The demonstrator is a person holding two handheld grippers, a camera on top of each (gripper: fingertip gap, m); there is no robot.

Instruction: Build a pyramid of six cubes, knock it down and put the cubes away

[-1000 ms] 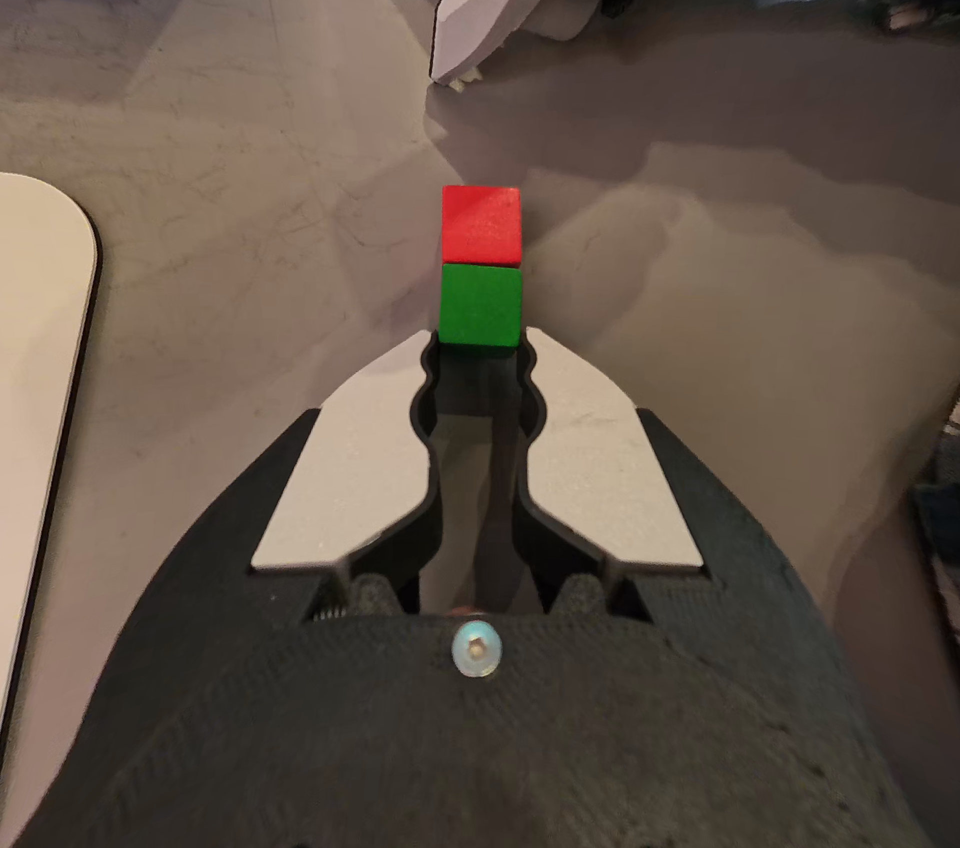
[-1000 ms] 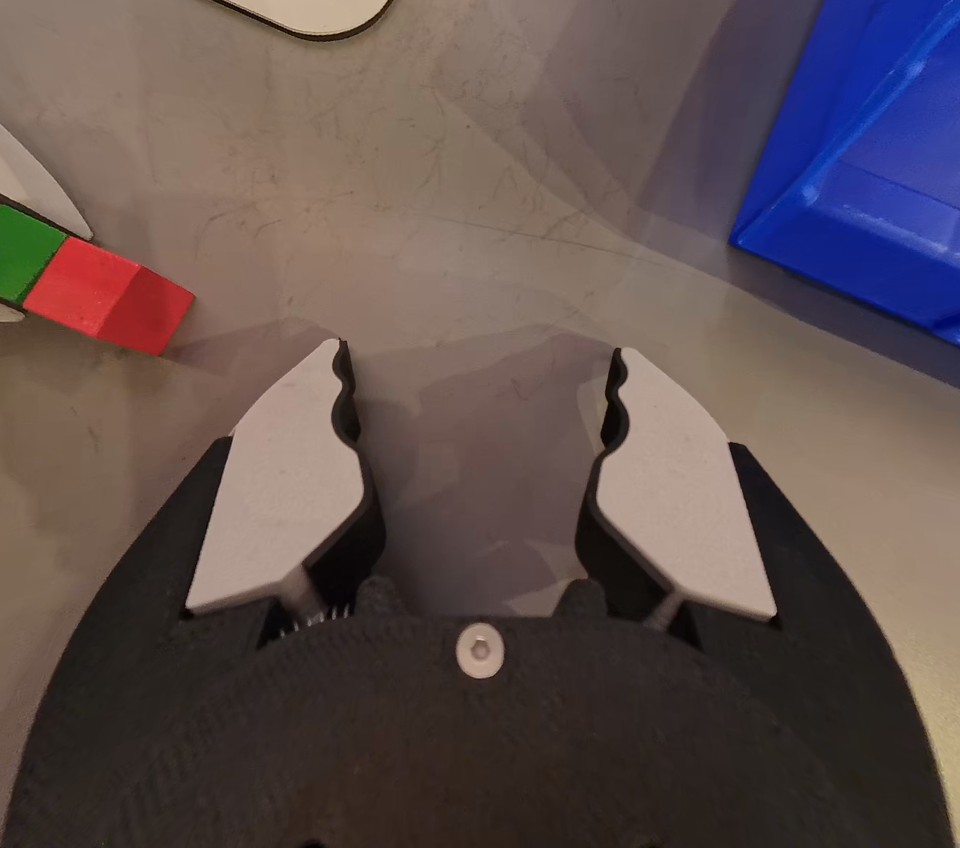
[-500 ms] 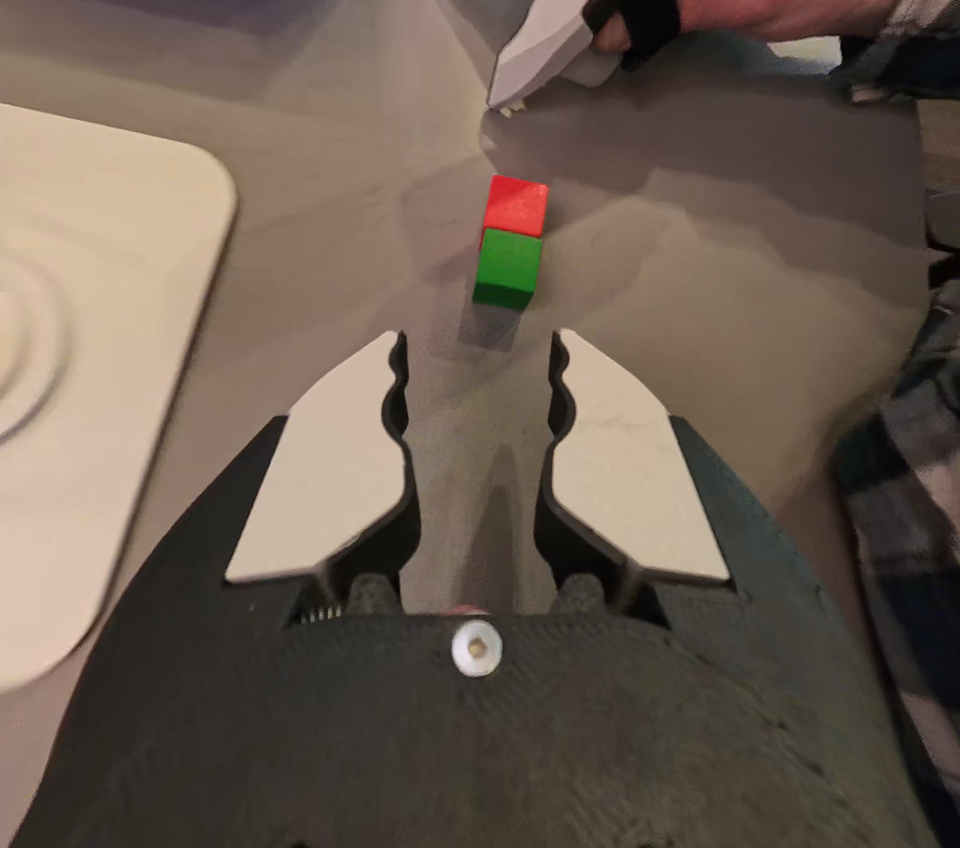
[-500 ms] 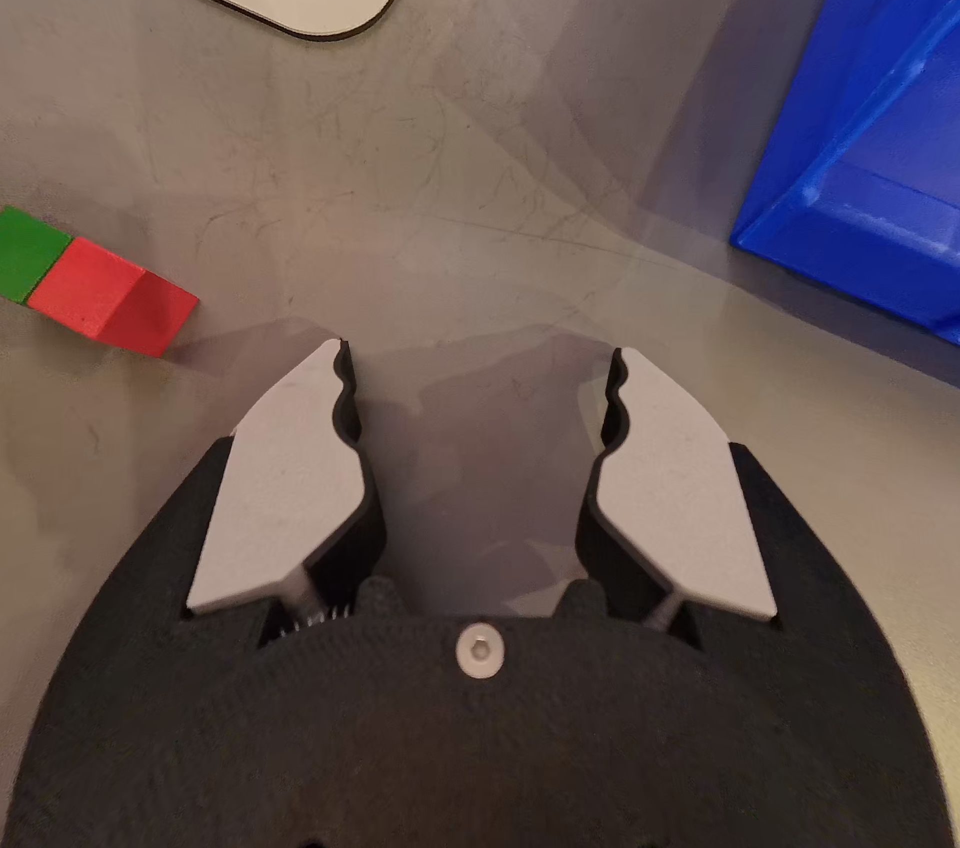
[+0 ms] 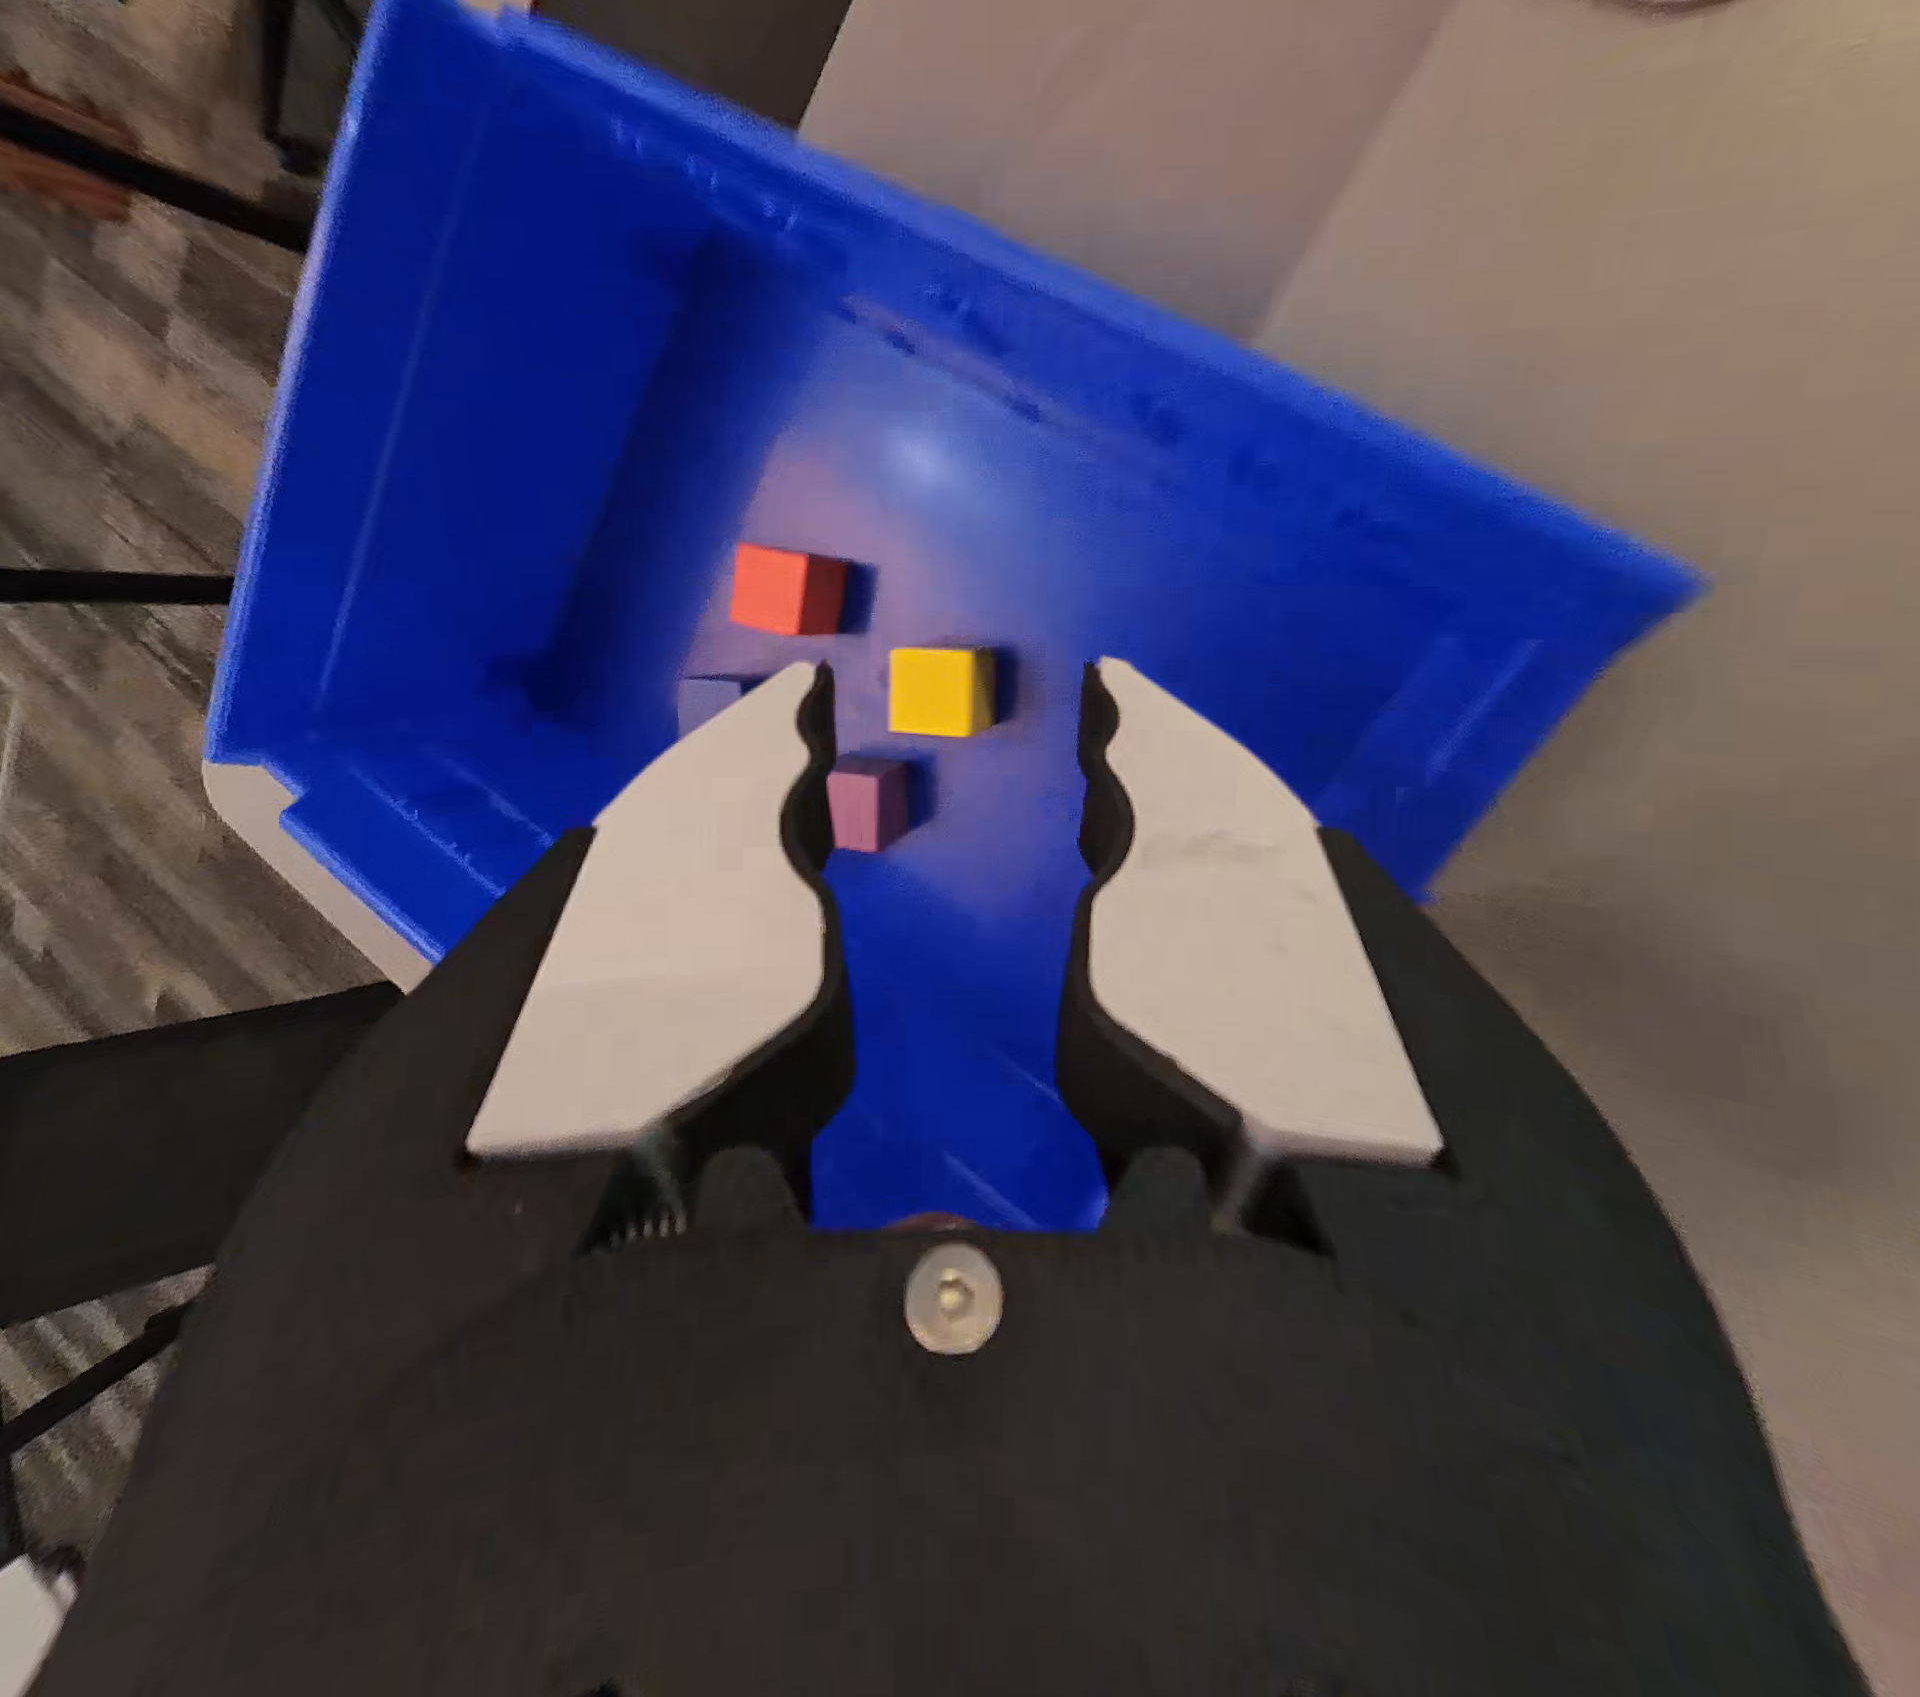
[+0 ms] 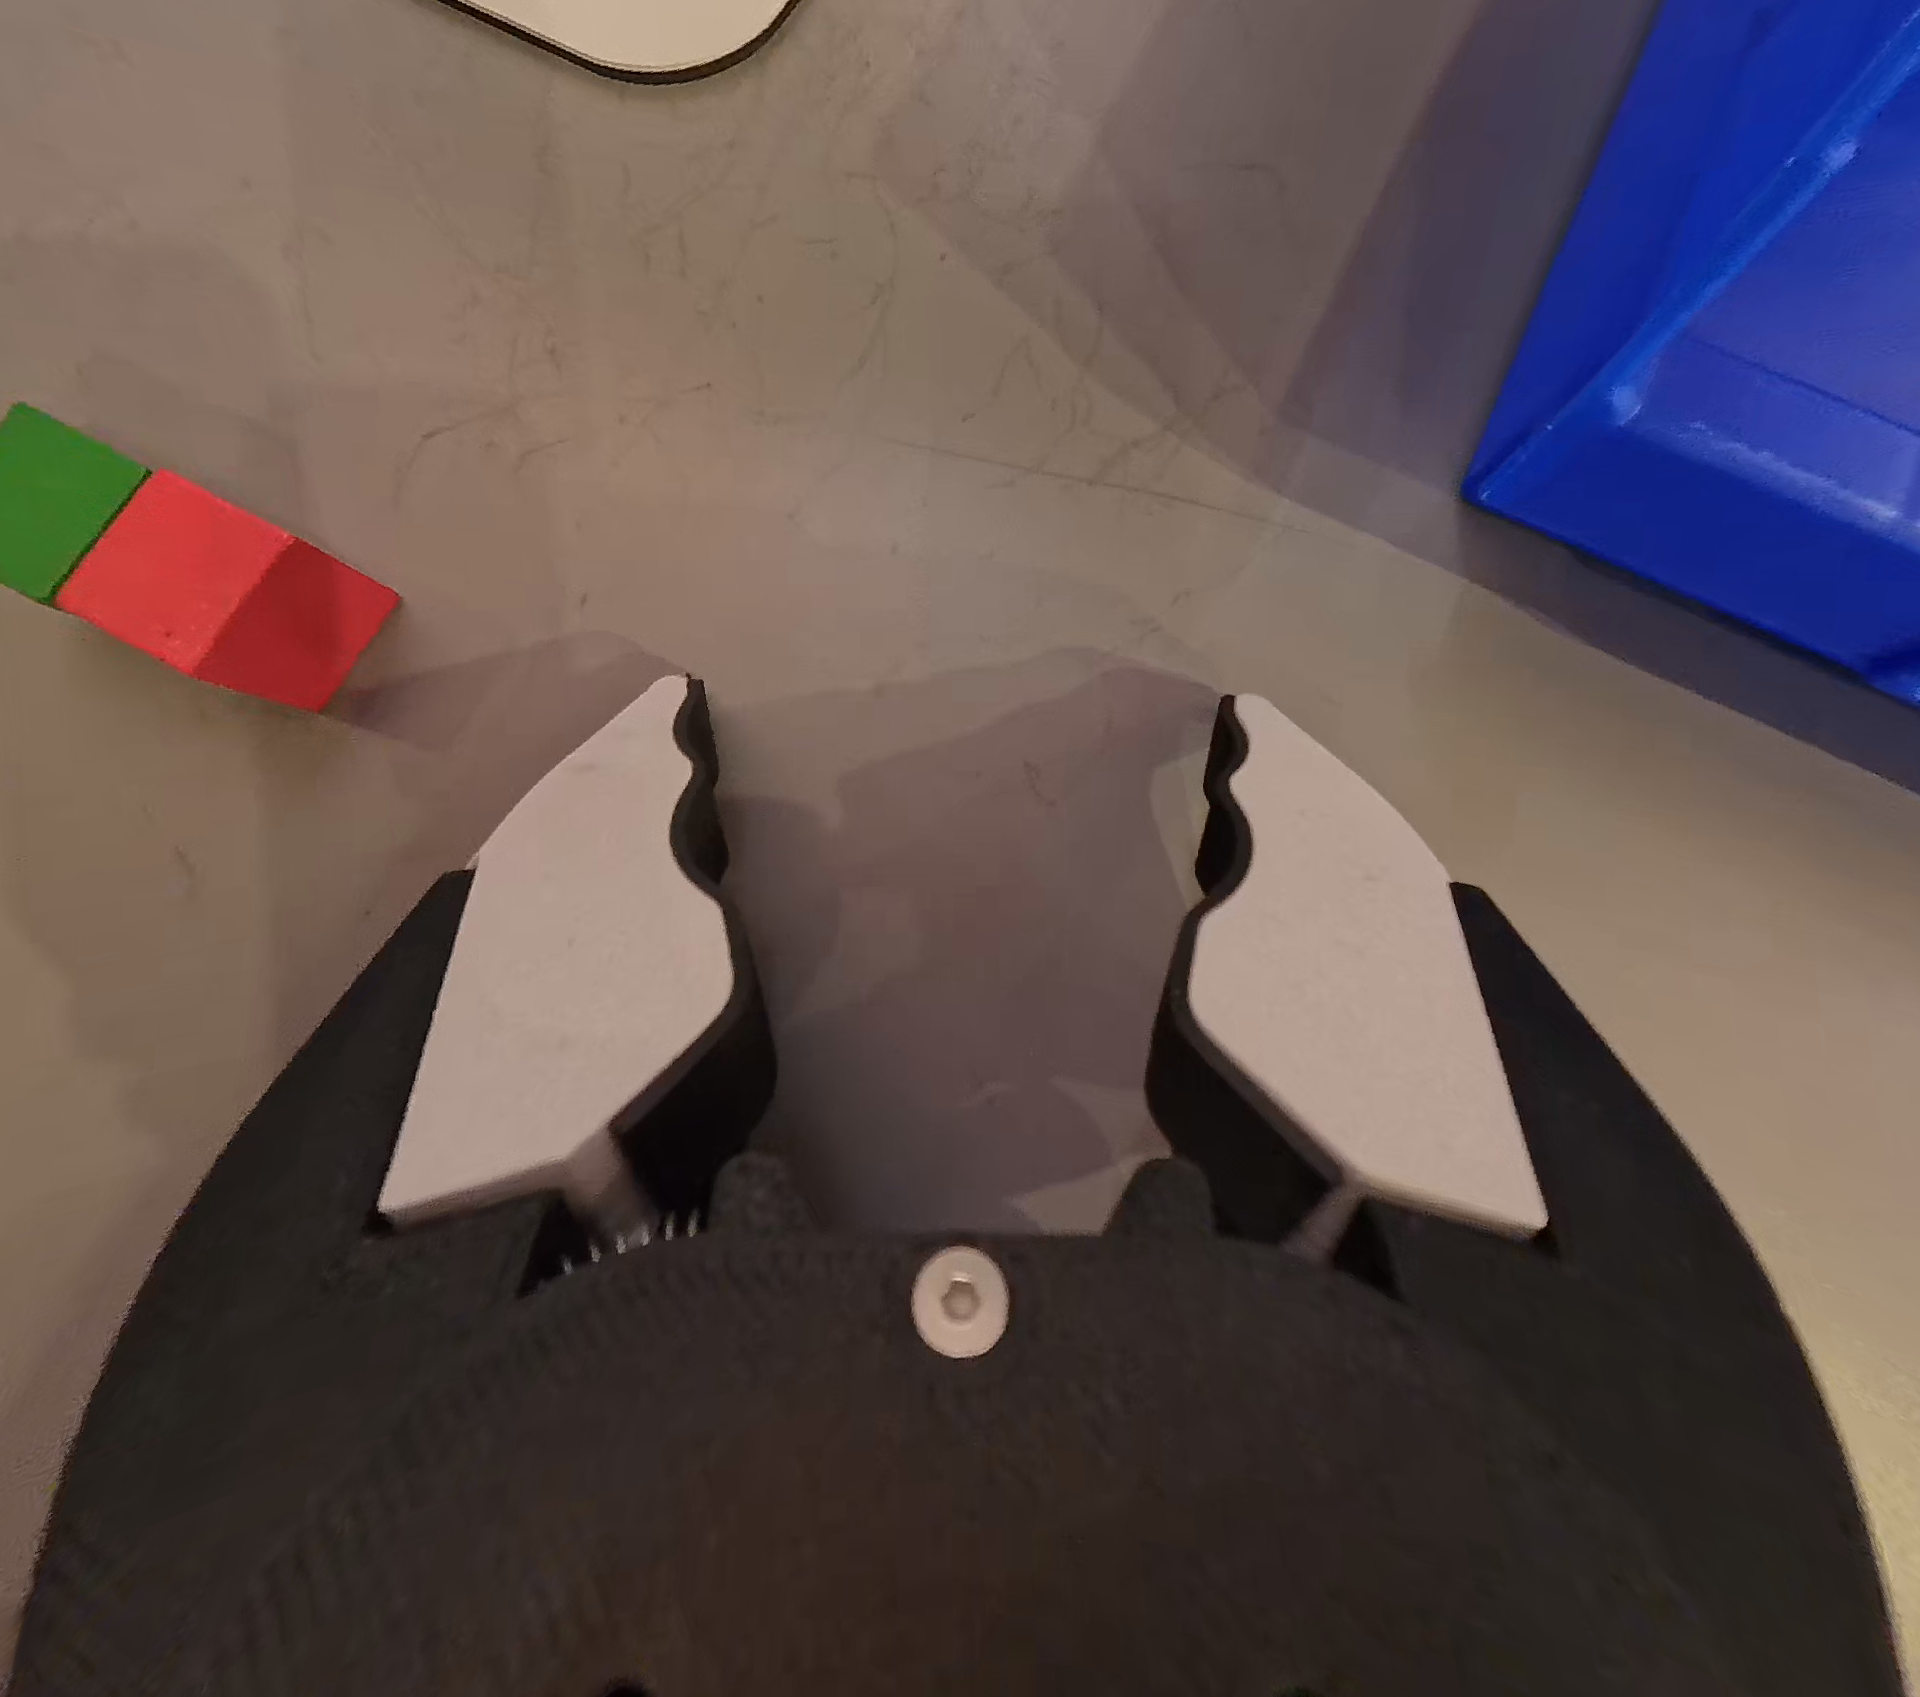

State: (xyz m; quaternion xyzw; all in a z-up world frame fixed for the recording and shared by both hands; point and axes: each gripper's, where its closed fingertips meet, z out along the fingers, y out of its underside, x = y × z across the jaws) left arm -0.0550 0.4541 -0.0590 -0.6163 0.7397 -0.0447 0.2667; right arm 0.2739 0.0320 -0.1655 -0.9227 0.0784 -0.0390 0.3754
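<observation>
Above the blue bin [image 5: 499, 359], the left gripper [image 5: 954, 681] hangs with jaws apart, gripping nothing; orange cube [image 5: 781, 589], yellow cube [image 5: 935, 689] and purple cube [image 5: 871, 806] lie inside; on the table [image 6: 935, 400], the right gripper [image 6: 958, 697] gapes wide beside the touching red cube [image 6: 208, 587] and green cube [image 6: 52, 494].

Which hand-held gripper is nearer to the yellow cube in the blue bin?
Left. The left hand-held gripper hovers open above the yellow cube. The right hand-held gripper is over bare table, beside the blue bin.

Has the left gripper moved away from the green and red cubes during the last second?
Yes. The left gripper left the two cubes on the table and now hangs open over the blue bin, above the yellow cube.
</observation>
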